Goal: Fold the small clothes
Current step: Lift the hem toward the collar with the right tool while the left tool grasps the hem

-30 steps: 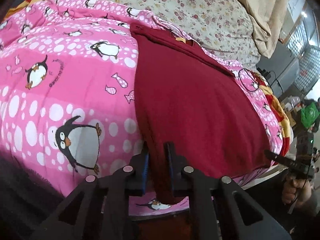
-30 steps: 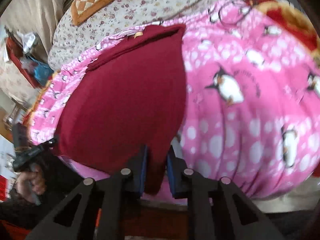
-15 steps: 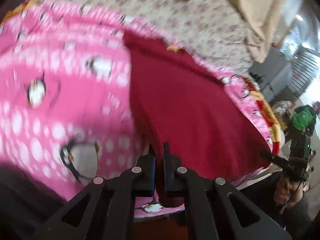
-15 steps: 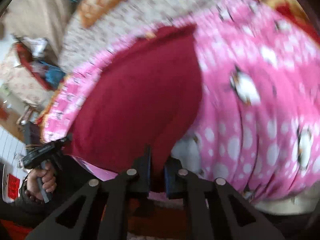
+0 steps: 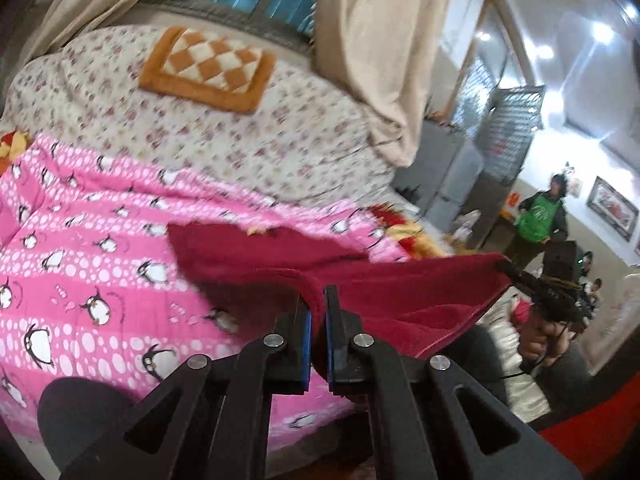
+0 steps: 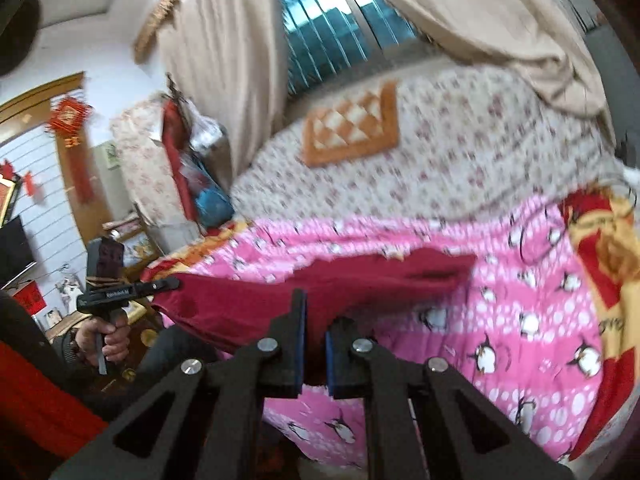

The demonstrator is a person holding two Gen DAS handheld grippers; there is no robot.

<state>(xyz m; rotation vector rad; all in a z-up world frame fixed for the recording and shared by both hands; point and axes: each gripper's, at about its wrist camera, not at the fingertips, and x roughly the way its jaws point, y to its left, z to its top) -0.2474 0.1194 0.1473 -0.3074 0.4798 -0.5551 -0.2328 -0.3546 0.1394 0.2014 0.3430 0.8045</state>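
A dark red garment [image 5: 400, 284] lies partly on the pink penguin blanket [image 5: 88, 280], with its near edge lifted off the bed. My left gripper [image 5: 316, 320] is shut on the near left corner of the garment. My right gripper [image 6: 315, 328] is shut on the near right corner of the garment [image 6: 360, 280]. The cloth hangs stretched between the two grippers above the blanket's front edge. The far collar end still rests on the pink blanket [image 6: 520, 320]. Each gripper shows in the other's view, held in a hand.
A floral bedspread [image 5: 240, 140] with an orange checked cushion [image 5: 208, 68] lies behind the blanket. Beige curtains [image 5: 360, 48] hang by a window. A person in green [image 5: 540, 216] stands at the far right. Shelves and clutter stand left of the bed [image 6: 168, 184].
Both grippers have risen with the garment's near edge, lifting it off the blanket. The views have tilted up from the bed to the room.
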